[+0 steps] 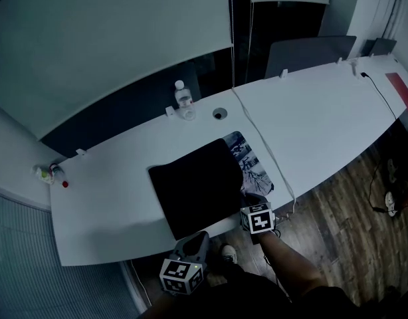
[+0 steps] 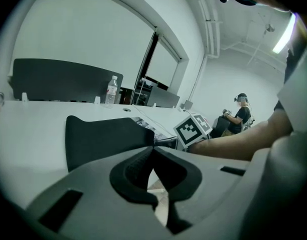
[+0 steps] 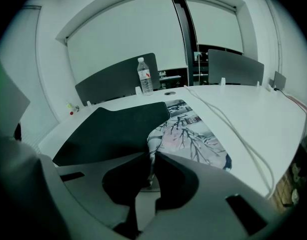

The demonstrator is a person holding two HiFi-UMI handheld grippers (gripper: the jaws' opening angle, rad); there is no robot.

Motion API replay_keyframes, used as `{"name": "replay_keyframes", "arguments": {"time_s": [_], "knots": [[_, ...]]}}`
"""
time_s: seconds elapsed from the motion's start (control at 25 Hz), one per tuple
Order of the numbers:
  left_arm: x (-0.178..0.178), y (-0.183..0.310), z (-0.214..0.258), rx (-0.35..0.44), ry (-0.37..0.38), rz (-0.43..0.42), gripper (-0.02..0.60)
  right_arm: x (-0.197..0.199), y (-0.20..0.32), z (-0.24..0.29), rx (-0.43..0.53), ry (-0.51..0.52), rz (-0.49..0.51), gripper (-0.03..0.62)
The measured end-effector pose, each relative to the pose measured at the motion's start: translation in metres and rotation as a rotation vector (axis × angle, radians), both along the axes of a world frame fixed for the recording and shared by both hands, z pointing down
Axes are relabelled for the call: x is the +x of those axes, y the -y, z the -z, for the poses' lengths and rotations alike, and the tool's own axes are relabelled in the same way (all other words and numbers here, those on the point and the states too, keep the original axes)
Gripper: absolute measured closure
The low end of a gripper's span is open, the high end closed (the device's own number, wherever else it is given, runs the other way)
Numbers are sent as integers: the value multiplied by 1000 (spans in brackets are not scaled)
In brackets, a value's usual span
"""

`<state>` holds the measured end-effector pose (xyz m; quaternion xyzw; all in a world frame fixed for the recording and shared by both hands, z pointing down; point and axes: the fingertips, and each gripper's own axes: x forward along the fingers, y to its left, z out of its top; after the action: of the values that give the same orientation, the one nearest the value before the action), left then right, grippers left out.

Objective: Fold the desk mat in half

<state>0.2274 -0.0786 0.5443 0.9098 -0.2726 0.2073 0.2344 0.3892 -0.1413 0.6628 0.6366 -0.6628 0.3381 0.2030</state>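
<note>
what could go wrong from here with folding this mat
The right claw pinches only a thin edge of the desk mat, so it might slip free. The white cable lies close beside the mat and could get snagged. The fold looks skewed, so the halves may not line up.

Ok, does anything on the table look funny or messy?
Only the desk mat: it is half flipped over, with its black underside covering most of its picture side. The left gripper and right gripper are pinching its near edge. The bottle stands upright on the table, and nothing is spilled.
</note>
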Motion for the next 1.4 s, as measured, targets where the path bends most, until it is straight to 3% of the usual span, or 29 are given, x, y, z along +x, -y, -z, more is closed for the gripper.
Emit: {"name": "replay_keyframes", "arguments": {"time_s": [0.76,1.4], "knots": [[13,13,-8,-21,-2,-46,575,52,-3,-6,-18,-5,-140,548],[43,15,-17,-35,9,-91,575,76,-5,-9,-6,13,-178,548]]}}
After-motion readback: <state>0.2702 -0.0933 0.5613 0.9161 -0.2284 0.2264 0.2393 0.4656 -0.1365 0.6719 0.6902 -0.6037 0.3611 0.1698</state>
